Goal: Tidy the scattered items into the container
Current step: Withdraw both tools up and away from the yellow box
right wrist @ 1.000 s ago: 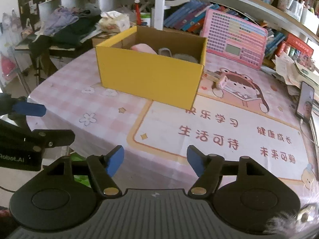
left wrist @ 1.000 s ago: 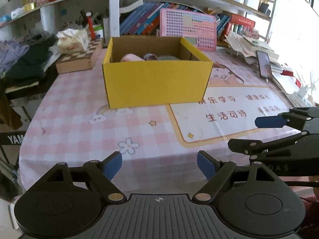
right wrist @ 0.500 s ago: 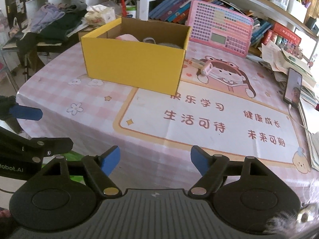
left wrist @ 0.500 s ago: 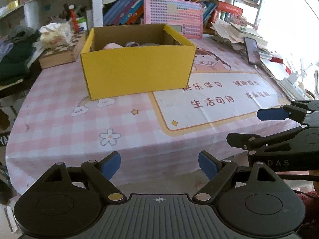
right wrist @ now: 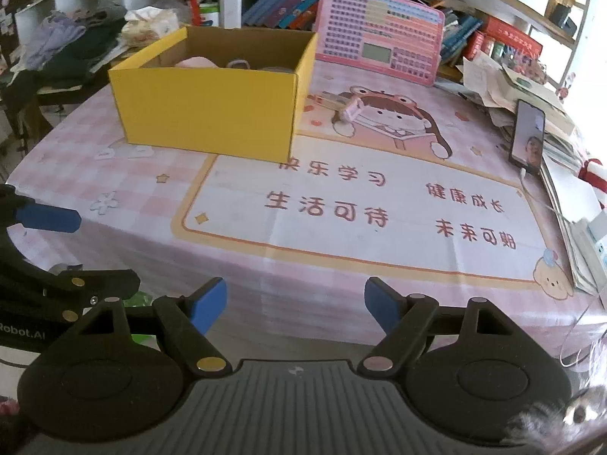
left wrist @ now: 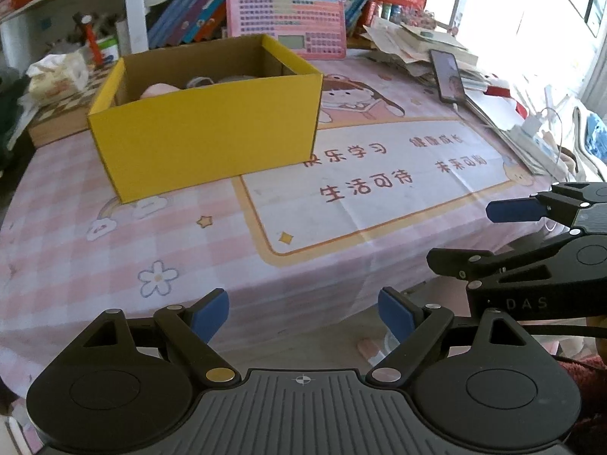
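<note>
A yellow cardboard box (left wrist: 205,140) stands on the pink checked tablecloth (left wrist: 114,250), also in the right wrist view (right wrist: 205,113). Inside it lie a pink item (left wrist: 157,91) and grey items (right wrist: 237,64). A small pink item (right wrist: 351,110) lies on the cloth to the right of the box. My left gripper (left wrist: 303,314) is open and empty, held off the table's near edge. My right gripper (right wrist: 296,307) is open and empty, also off the near edge; it shows at the right of the left wrist view (left wrist: 504,235).
A pink calculator board (right wrist: 379,49) leans behind the box. A phone (right wrist: 527,138) and paper stacks (left wrist: 417,45) lie at the right. A tissue pack (left wrist: 57,76) and clothes (right wrist: 68,45) sit at the left. Book shelves (left wrist: 189,19) line the back.
Both grippers have drawn back from the box to beyond the table's near edge and risen a little. Both stay open and empty. The box has not moved.
</note>
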`<state>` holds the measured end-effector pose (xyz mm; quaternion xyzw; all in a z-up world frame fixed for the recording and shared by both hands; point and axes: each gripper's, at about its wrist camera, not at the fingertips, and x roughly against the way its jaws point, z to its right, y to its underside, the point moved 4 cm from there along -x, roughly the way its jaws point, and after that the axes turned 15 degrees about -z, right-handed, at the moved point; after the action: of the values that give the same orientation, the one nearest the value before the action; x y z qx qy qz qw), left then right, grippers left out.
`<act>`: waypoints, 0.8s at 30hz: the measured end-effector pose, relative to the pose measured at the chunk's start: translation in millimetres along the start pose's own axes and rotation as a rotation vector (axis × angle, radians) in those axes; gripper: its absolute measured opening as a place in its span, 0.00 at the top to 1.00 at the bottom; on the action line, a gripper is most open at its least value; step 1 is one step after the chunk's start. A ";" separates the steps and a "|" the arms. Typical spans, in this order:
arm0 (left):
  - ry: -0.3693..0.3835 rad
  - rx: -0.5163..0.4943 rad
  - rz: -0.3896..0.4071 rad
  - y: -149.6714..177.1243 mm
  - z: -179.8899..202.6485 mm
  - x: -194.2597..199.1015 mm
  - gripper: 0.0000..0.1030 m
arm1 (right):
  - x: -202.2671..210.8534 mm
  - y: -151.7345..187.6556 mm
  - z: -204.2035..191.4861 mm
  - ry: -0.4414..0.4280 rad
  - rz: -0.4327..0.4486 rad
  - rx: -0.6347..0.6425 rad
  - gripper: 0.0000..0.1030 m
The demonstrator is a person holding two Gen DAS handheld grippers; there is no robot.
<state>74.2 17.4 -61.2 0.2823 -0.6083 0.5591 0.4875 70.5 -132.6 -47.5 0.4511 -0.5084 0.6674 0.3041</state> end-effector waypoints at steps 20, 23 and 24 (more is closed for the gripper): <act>0.011 -0.024 -0.046 -59.0 48.6 -40.1 0.14 | -27.2 -25.6 74.5 -0.009 -0.043 -0.015 0.23; 0.011 -0.026 -0.056 -71.0 57.6 -48.5 0.14 | -33.8 -33.4 88.5 -0.014 -0.051 -0.013 0.23; 0.011 -0.025 -0.059 -74.7 60.2 -51.2 0.14 | -35.9 -35.8 92.8 -0.016 -0.054 -0.012 0.23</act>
<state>142.6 -66.5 -71.4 0.2909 -0.6040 0.5384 0.5106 143.3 -208.5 -58.7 0.4682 -0.5026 0.6523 0.3205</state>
